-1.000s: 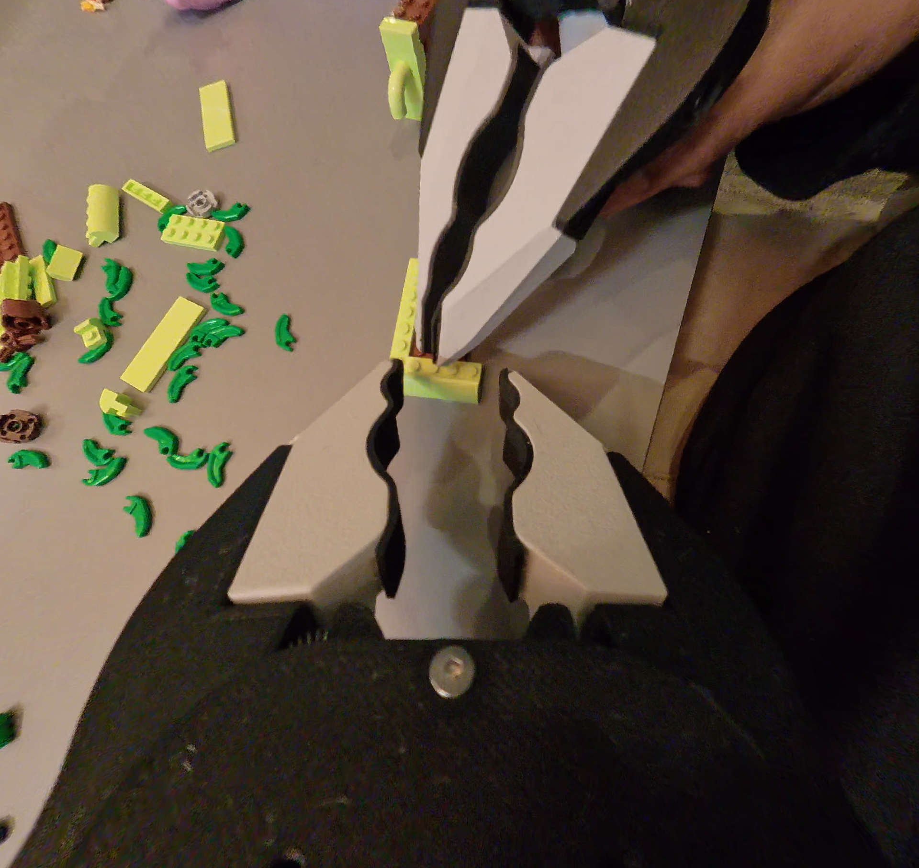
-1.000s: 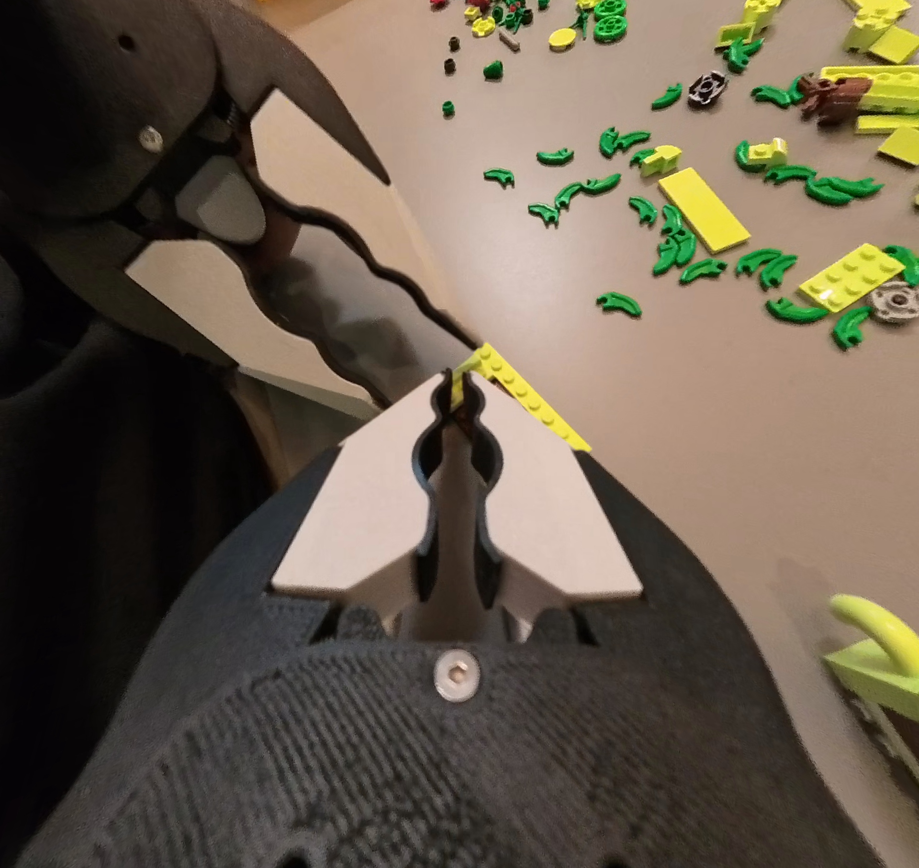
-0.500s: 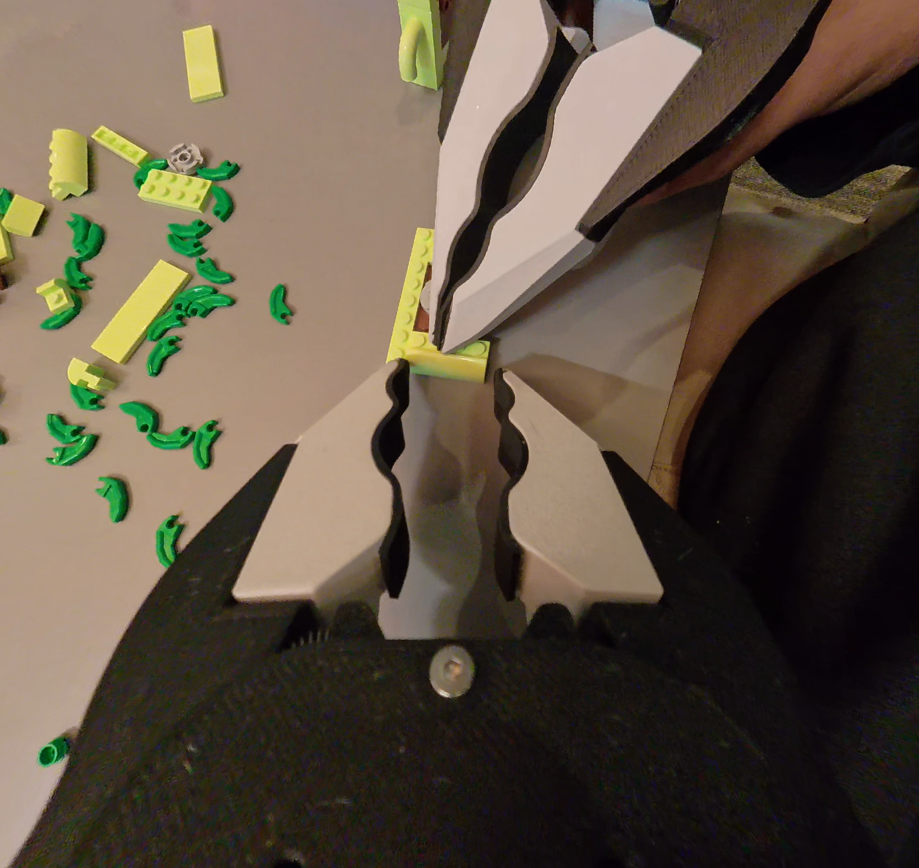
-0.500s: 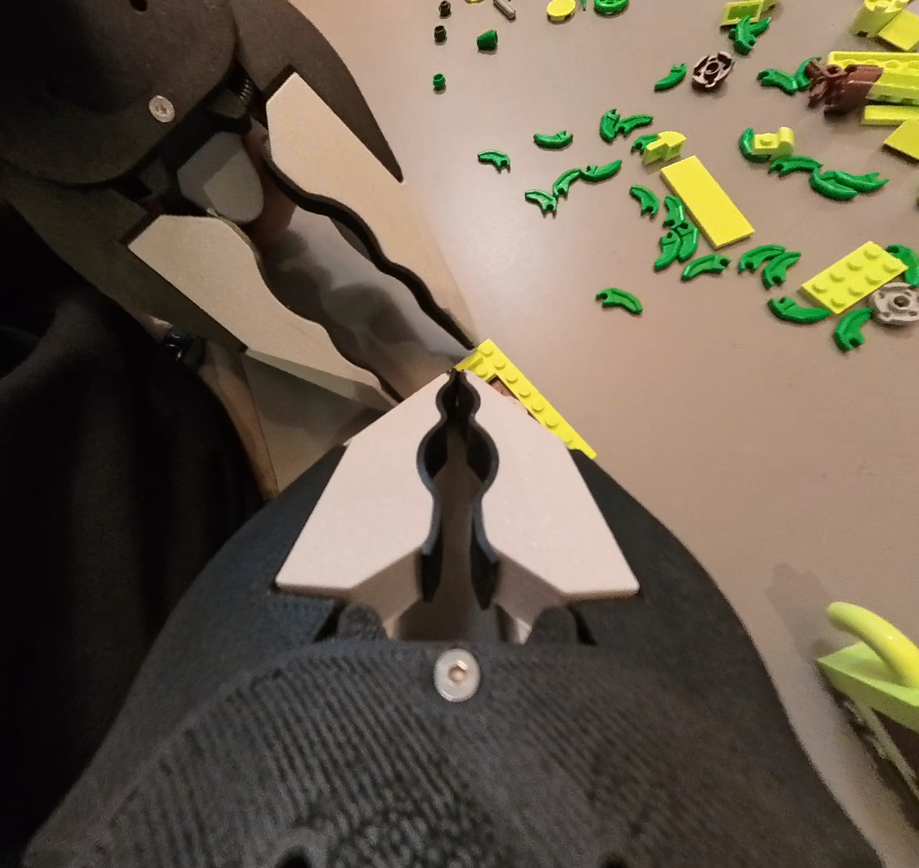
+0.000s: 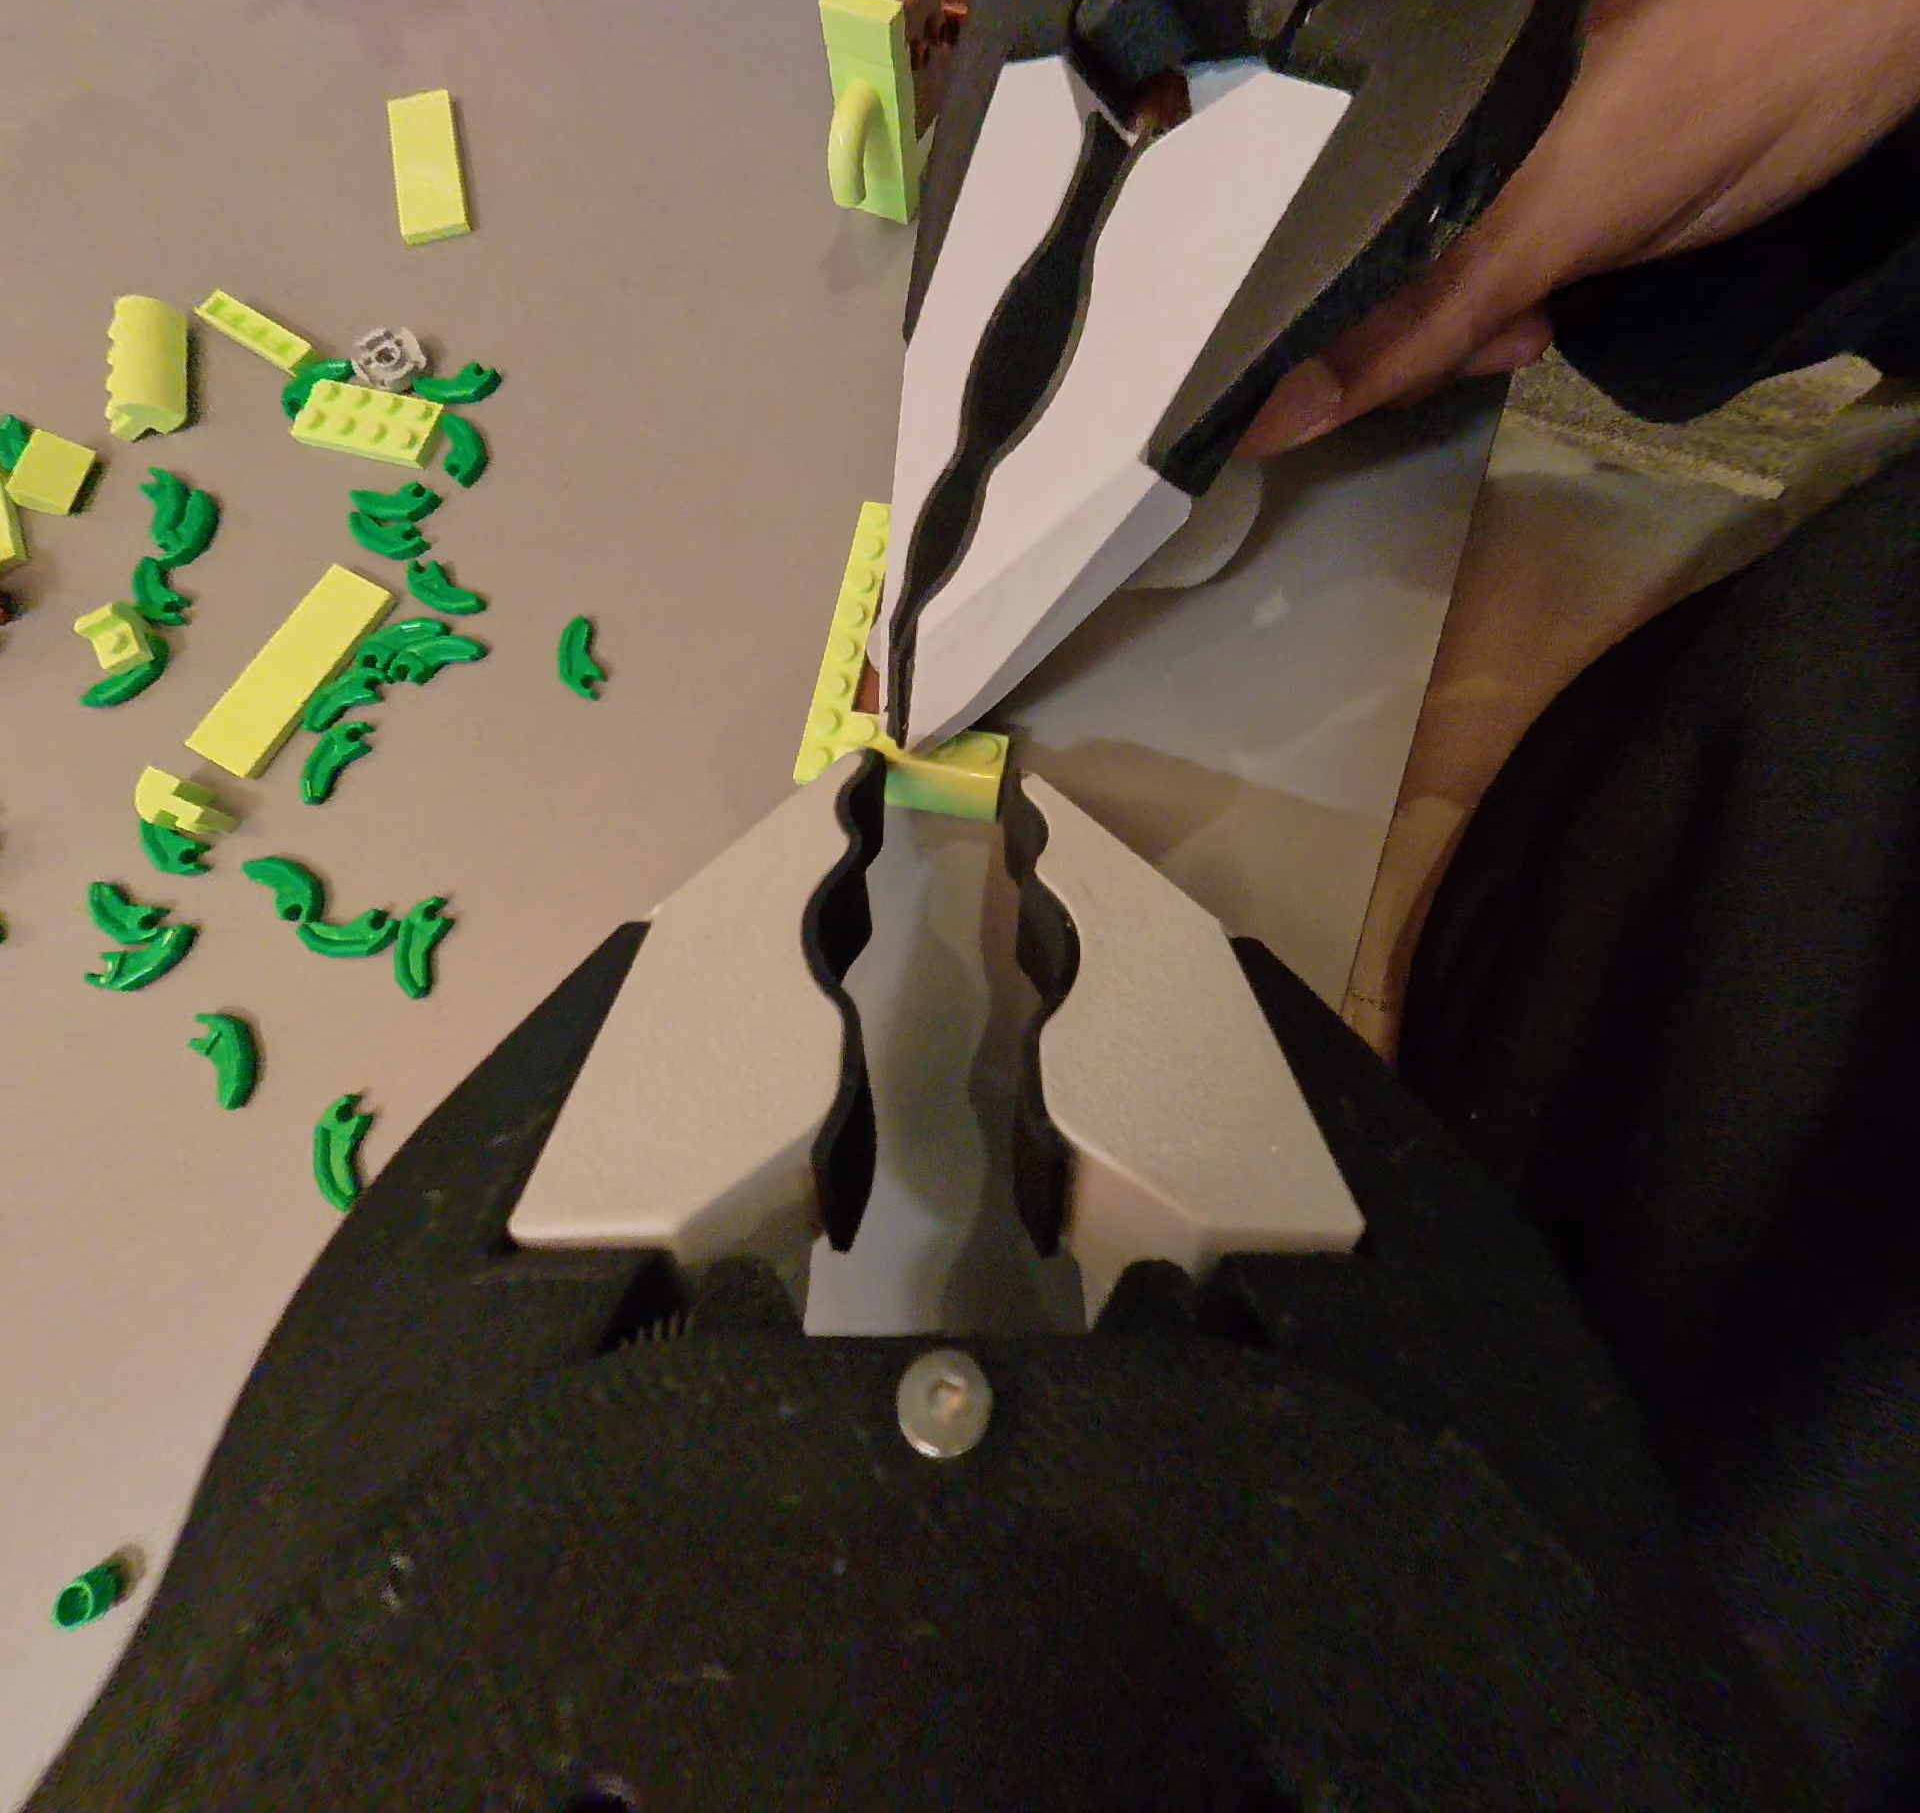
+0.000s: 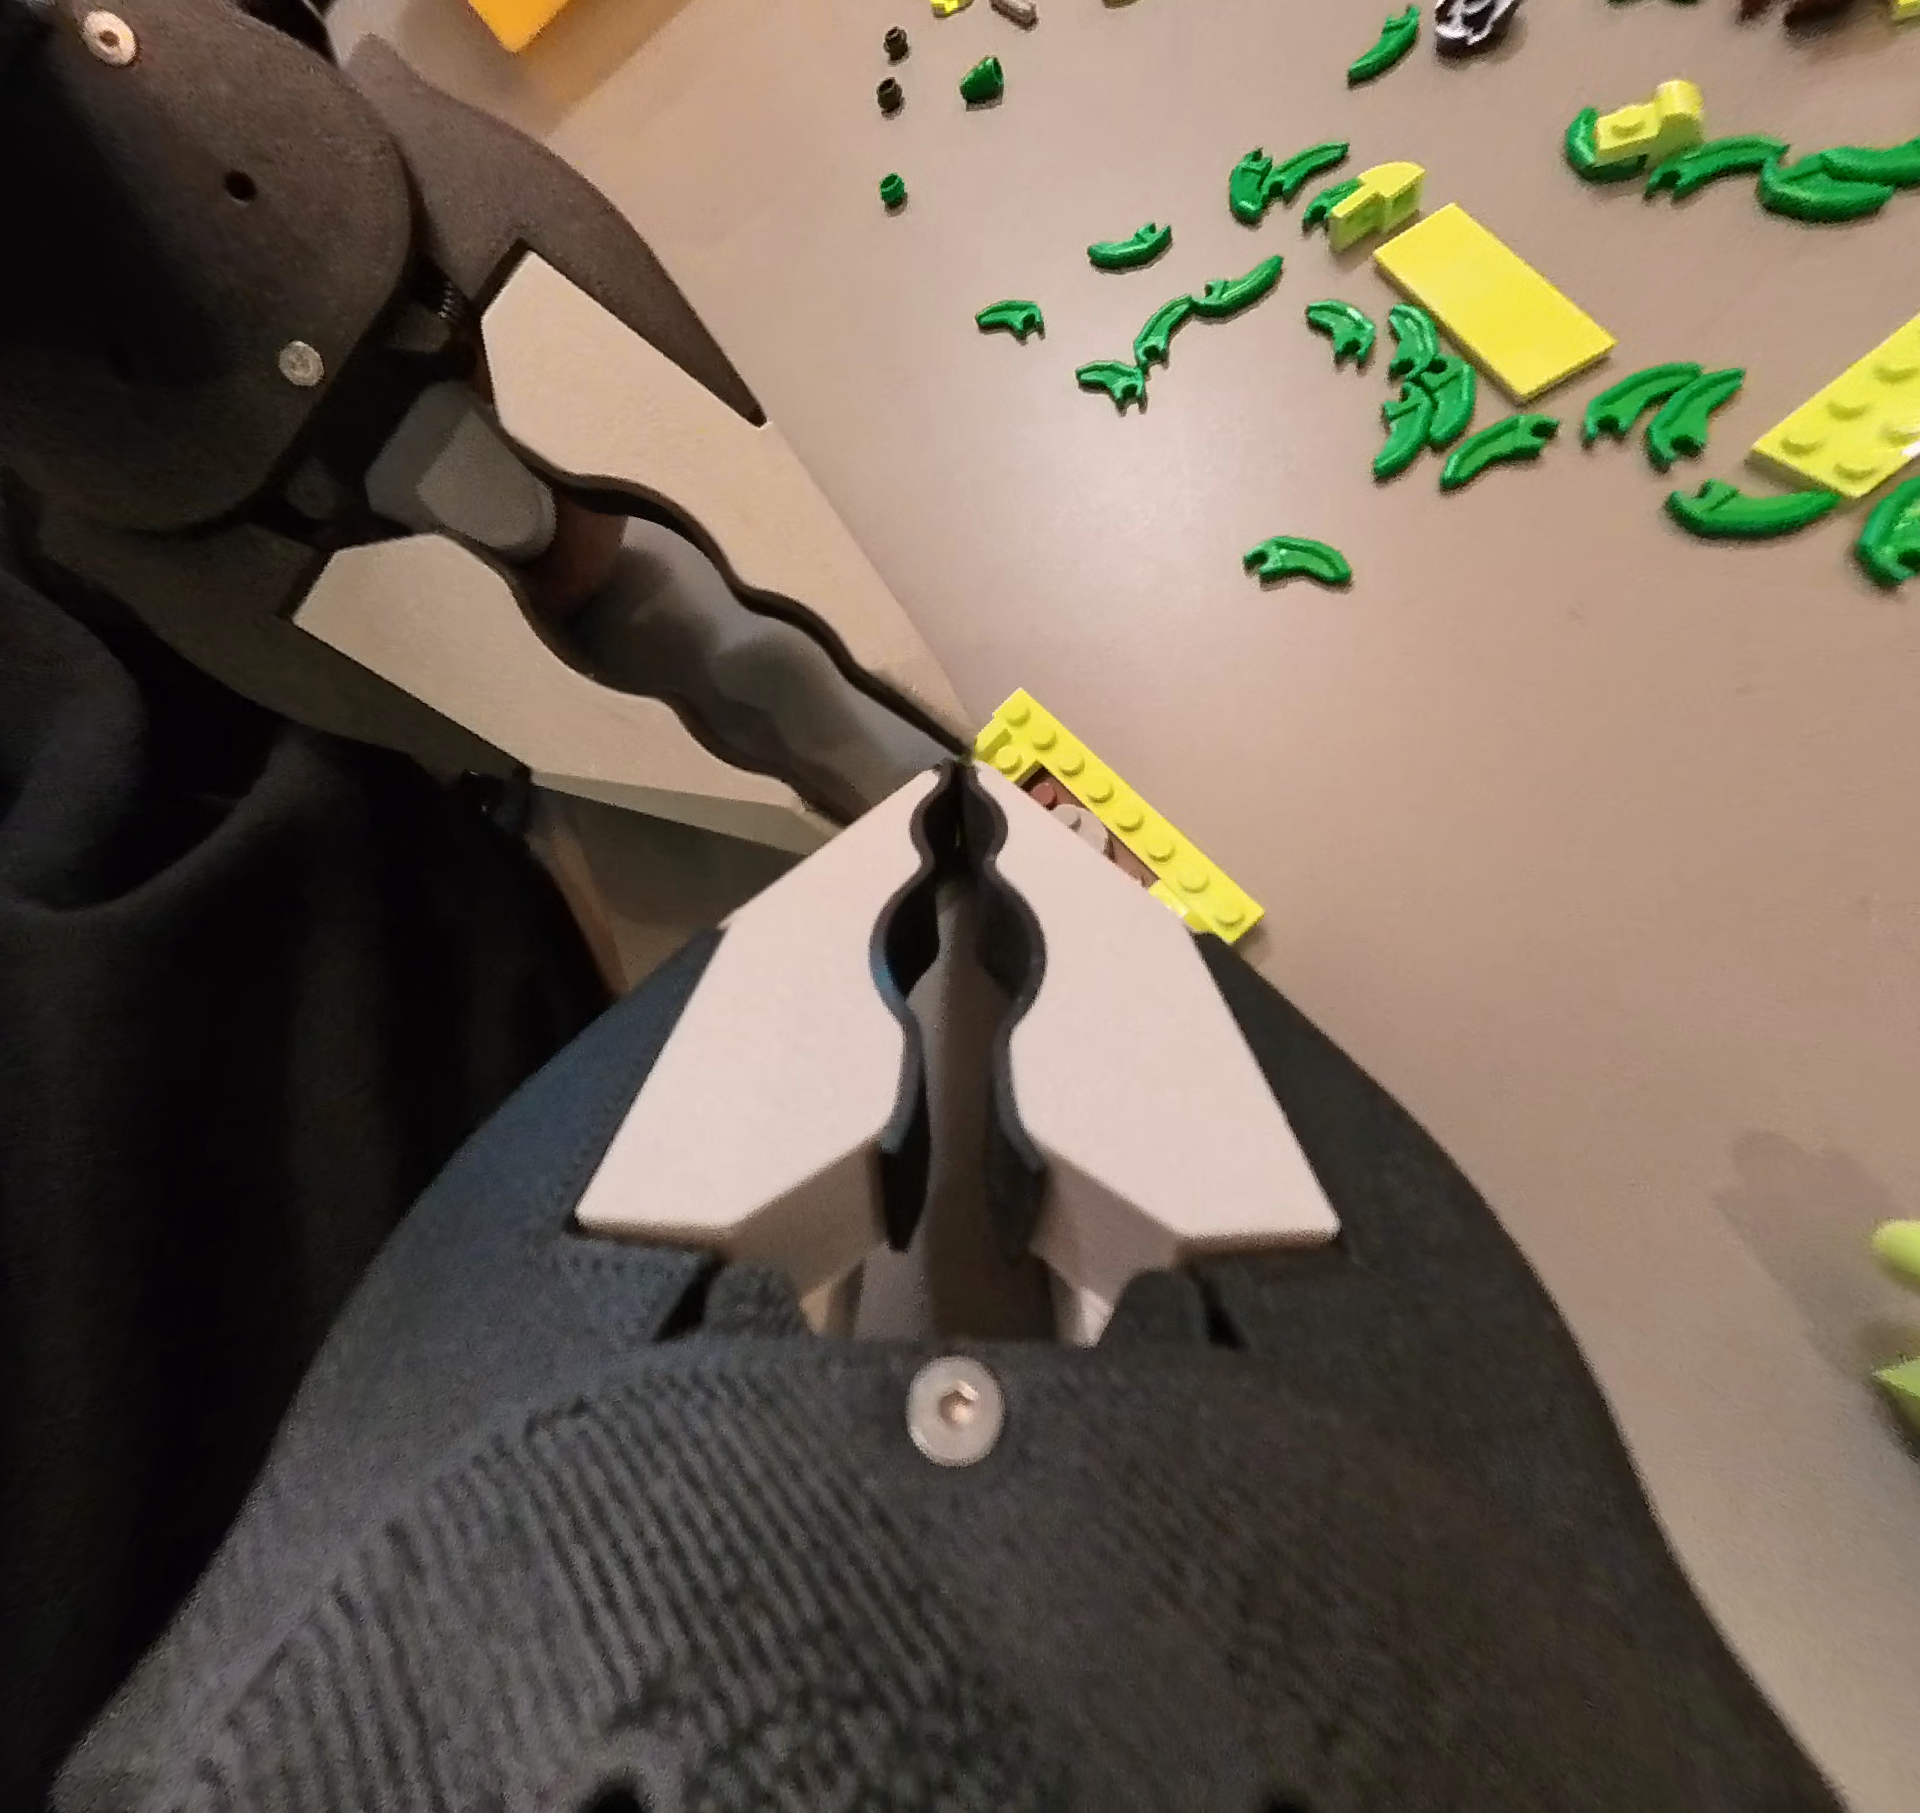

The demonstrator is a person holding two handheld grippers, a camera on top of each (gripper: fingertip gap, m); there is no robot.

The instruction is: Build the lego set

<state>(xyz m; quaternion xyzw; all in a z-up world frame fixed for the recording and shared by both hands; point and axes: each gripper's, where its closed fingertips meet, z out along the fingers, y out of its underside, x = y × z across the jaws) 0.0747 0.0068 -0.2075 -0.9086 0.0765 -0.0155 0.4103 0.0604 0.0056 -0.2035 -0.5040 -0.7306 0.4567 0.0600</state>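
While the left gripper (image 5: 940,795) is clamping the studded lime frame (image 5: 854,664) by its smooth end, the right gripper (image 6: 961,776) (wavy-edged fingers pinched together) is pressing its tips onto it.

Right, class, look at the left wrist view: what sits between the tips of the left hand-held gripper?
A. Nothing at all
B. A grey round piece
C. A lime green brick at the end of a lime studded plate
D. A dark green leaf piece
C: the left hand-held gripper has its tips on either side of the lime green brick, which joins the lime studded plate; the leaf pieces lie apart on the table.
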